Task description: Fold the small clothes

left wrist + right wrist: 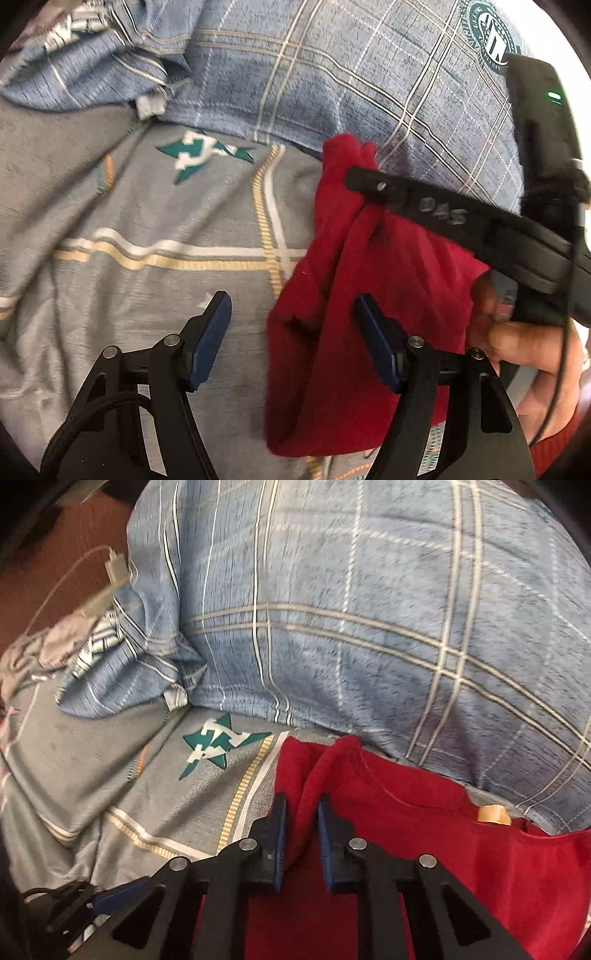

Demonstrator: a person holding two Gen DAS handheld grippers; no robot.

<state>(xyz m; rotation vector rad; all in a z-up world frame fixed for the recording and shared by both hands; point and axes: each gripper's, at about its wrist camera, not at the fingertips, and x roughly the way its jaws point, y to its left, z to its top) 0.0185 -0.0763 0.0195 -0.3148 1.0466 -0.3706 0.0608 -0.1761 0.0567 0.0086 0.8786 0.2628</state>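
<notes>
Grey patterned bedsheet, blue plaid pillow

**Rig appearance: both handheld grippers**

Left black linkage-frame gripper: dark blue flat pads, silver pivot screws, braided black cable looping at lower left. Right black gripper: same blue pads, silver screws; its arm embossed "DAS", green indicator light on housing.

Item: red garment, one small piece, soft knit with a stitched curved neckline. You have a bunched fold of its left edge lifted and hanging in loose vertical creases; the rest lies rumpled on the grey patterned bedsheet, just before the blue plaid pillow.
</notes>
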